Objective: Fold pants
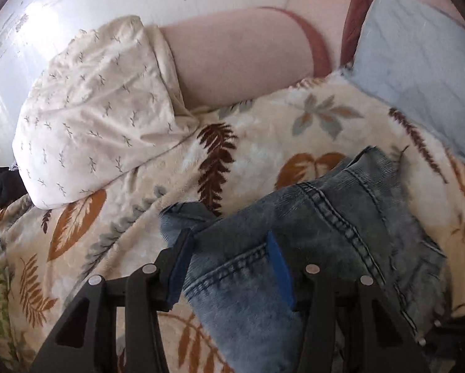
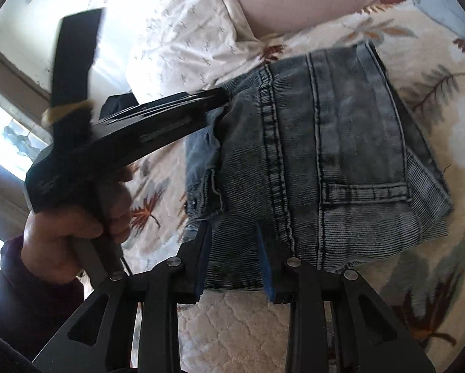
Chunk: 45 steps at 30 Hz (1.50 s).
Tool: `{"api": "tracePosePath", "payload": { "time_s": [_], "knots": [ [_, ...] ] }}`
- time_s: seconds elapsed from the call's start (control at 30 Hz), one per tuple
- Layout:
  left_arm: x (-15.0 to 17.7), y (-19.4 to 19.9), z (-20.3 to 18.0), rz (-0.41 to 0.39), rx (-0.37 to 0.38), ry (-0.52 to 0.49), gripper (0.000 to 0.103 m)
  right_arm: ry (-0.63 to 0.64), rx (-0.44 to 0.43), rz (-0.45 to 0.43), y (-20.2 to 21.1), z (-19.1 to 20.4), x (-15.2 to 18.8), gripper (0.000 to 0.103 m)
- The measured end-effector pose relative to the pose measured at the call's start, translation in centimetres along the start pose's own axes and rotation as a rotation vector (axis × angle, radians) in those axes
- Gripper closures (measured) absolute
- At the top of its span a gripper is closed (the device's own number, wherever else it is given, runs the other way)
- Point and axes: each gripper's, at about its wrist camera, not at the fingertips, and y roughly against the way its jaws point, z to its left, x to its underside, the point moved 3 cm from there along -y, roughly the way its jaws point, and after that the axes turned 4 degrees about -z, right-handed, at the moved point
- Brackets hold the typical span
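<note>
Folded blue jeans [image 1: 325,233] lie on a bed covered by a cream blanket [image 1: 248,143] printed with brown and grey leaves. In the left wrist view the jeans fill the lower right of the frame. The left claw [image 1: 229,242] stands apart at the bottom centre, its blue pads on either side of a denim fold without pressing it. In the right wrist view the jeans sit at centre, and the right claw [image 2: 234,245] is partly parted over their lower edge, released. At left, a hand [image 2: 64,242] grips the other tool. A white pillow [image 1: 92,118] lies at upper left.
</note>
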Motion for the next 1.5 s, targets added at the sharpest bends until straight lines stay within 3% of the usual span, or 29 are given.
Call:
{"api": "tracePosePath", "payload": {
  "time_s": [0.2,0.37,0.6,0.8,0.93,1.07,1.17,1.3,1.5],
  "knots": [
    [0.9,-3.2,-0.9,0.049,-0.051,-0.054,0.044,-0.061,-0.024,0.036,-1.5,-1.7,0.3,0.072],
    [1.2,-4.3,-0.3,0.047,-0.037,-0.021,0.037,-0.137,-0.075,0.043,-1.9,-3.1,0.2,0.073],
    [1.2,-4.9,0.4,0.055,-0.038,0.02,0.025,-0.145,-0.073,0.041,-2.1,-3.3,0.1,0.073],
    [-0.4,-1.2,0.3,-0.02,-0.019,0.058,0.028,-0.202,-0.118,0.044,-1.4,-3.5,-0.2,0.069],
    [-3.3,1.8,-4.0,-0.117,-0.025,-0.114,0.028,-0.206,-0.136,0.008,1.6,-3.3,-0.3,0.064],
    [-4.3,0.6,-9.5,-0.105,-0.016,-0.293,0.027,-0.241,-0.092,-0.144,7.6,-4.8,1.2,0.061],
    [-4.2,-0.6,-12.3,-0.078,0.043,-0.283,0.027,-0.314,-0.052,-0.29,12.9,-6.8,3.9,0.061],
    [-3.5,-1.7,-14.0,-0.028,0.062,-0.242,0.028,-0.359,0.03,-0.551,22.1,-9.2,8.1,0.06],
    [-1.0,-4.1,-16.8,0.053,-0.066,-0.416,0.021,-0.351,0.019,-0.864,31.8,-9.2,11.6,0.055]
  ]
}}
